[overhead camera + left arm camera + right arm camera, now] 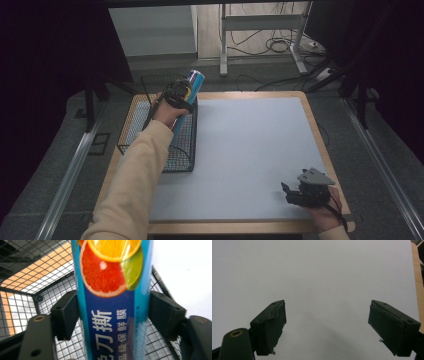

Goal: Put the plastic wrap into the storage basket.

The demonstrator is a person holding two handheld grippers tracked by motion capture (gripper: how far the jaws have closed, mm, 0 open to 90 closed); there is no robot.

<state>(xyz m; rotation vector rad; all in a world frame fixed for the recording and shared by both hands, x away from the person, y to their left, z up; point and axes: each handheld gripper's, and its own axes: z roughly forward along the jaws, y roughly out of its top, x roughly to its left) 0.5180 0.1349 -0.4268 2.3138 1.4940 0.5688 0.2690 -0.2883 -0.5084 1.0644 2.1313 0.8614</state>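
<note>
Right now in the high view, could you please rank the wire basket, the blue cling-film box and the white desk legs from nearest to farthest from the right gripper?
1. Wire basket, at the table's left edge.
2. Blue cling-film box, above the basket's far end.
3. White desk legs, on the floor beyond the table.

The right gripper sits near-right.

A pale cream long sleeve [131,185] covers the person's left forearm. The black left gripper [112,315] carries blocky matte jaws on dark arms, each with a brass-ringed screw hole. The black right gripper [289,192], topped by a grey three-cornered plate [315,177], trails a thin black cable [336,206]; its jaw pads look scuffed.
</note>
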